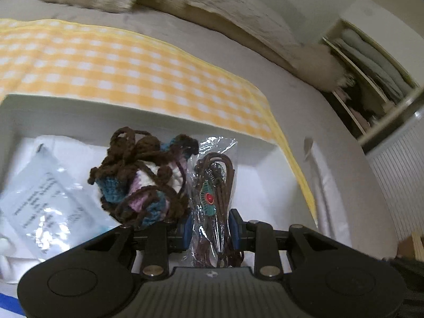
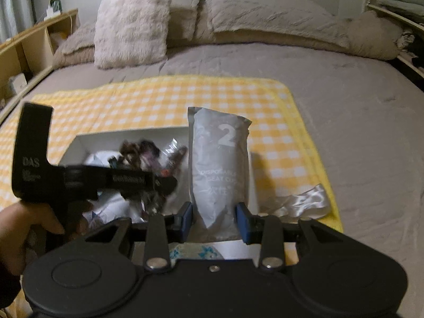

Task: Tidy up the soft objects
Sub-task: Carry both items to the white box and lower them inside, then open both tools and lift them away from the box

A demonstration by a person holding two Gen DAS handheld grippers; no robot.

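Left gripper [image 1: 210, 228]: your pads pinch a clear plastic sleeve [image 1: 213, 185] of brown cord with a green-and-red pendant, gripped low while the top stands free ahead of the fingers.
Handling of the sleeve: light, crackly and slick; I'd judge the film could slide, so keep the hold on the bulk of the cord, not on bare film.
Crochet bundle [image 1: 140, 177]: just left of your fingers, in the white box [image 1: 79, 111]; soft and loose, with brown strands that may snag.
Printed pouch [image 1: 45, 198]: further left in the box, flat and glossy.
Right gripper [image 2: 214, 218]: pads close on the lower end of a grey seat-cover pack [image 2: 221, 169], which stands upright ahead of the fingers at the box's right end; whether it touches the box floor is hard to tell.
Handling of the pack: soft, squashy, light; a grip nearer mid-body would steady it.
Satin ribbon [image 2: 304, 201]: right of the pack, on the cloth.
Surface: yellow check cloth [image 2: 159, 100] on a taupe bed [image 2: 344, 106], soft and yielding.
Room: pillows ahead, shelves at both sides.
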